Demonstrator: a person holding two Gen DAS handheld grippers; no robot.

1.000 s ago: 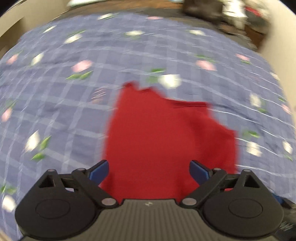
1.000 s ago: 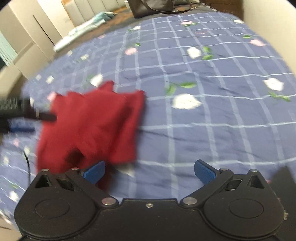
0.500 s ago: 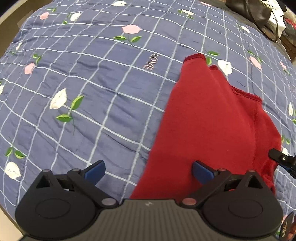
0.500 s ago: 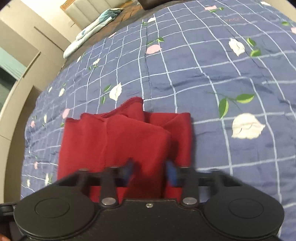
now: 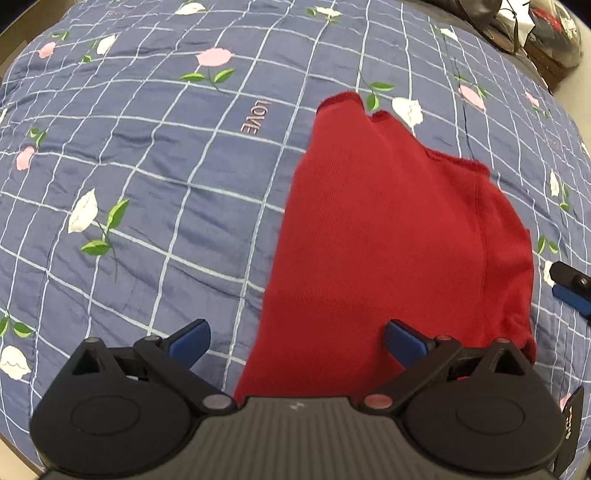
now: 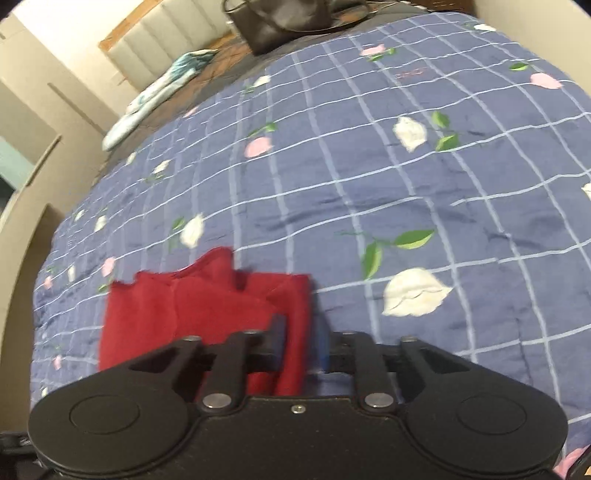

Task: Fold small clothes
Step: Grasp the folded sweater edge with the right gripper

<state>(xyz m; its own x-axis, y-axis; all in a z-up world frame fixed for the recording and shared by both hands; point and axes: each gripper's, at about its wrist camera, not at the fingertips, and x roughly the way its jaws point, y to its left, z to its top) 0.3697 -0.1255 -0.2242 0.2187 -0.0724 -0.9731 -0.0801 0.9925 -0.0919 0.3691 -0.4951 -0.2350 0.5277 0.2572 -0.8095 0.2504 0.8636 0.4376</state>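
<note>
red garment (image 6: 207, 310) edge between opening right tongs (image 6: 301, 345)

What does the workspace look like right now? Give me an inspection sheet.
Surface: blue checked quilt with flower print, on a bed.
Job's things: red garment, partly folded, flat on the quilt.
Clutter: black bag and light bedding beyond the quilt's far edge.
Grippers: left gripper wide open above the garment's near edge, holding nothing; right gripper has a fold of the garment between narrow, opening jaws.
Cables: nothing seen.
Surroundings: padded headboard, pale walls.
</note>
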